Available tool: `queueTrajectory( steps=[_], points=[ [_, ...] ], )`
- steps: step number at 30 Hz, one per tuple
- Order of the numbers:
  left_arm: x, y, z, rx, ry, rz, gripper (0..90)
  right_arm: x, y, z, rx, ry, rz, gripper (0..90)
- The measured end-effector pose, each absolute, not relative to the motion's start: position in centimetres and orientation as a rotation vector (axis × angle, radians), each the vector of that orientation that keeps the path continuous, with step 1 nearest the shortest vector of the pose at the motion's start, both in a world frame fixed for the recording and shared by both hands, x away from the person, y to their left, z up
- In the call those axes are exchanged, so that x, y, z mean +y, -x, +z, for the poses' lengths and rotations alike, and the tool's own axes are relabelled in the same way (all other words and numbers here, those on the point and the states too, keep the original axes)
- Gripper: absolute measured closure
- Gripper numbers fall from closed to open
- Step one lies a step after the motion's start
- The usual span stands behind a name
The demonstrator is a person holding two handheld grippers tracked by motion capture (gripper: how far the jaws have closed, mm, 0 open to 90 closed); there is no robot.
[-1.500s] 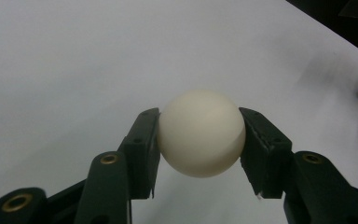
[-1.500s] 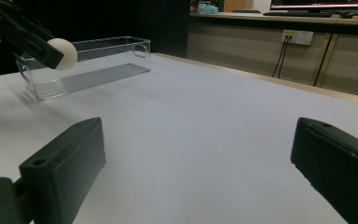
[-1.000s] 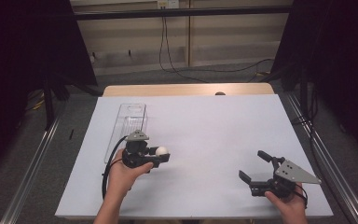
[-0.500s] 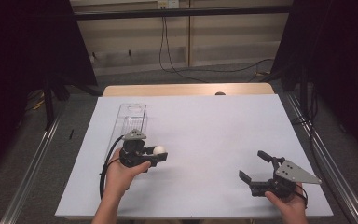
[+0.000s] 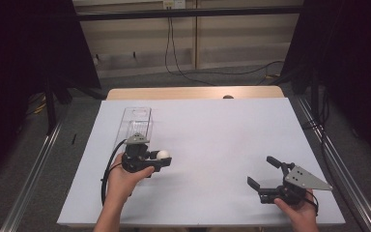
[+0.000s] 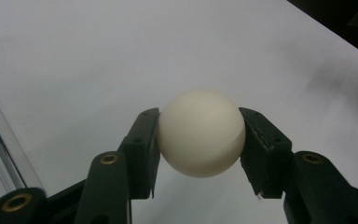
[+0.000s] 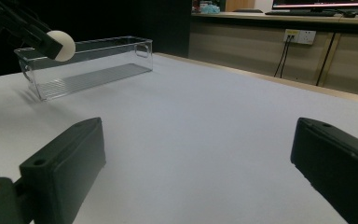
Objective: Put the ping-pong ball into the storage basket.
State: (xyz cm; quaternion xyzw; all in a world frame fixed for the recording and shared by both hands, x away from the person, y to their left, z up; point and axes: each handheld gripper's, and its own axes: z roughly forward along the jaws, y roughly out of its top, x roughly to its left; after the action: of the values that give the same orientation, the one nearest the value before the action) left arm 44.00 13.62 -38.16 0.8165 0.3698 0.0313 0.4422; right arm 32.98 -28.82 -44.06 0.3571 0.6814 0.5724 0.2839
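Where black curtains hang, a white table (image 5: 212, 140) under wall cables (image 5: 174, 53).

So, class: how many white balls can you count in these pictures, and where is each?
1. The white ball is clamped between the jaws of the left gripper, held above the table beside the clear box. The box looks empty, and no other ball is visible.

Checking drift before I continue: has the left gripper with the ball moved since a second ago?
No. The left gripper, shut on the white ball, sits at the same spot beside the near end of the clear box.
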Motion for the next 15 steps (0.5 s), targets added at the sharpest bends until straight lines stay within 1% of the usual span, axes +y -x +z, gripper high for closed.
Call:
queueTrajectory(
  steps=[15],
  points=[
    [14.26, -44.06, -37.85, 0.937, -2.026, 0.104, 51.1, -28.83, -32.96, -44.08, 1.828, -0.954, 1.531, 2.3]
  ],
)
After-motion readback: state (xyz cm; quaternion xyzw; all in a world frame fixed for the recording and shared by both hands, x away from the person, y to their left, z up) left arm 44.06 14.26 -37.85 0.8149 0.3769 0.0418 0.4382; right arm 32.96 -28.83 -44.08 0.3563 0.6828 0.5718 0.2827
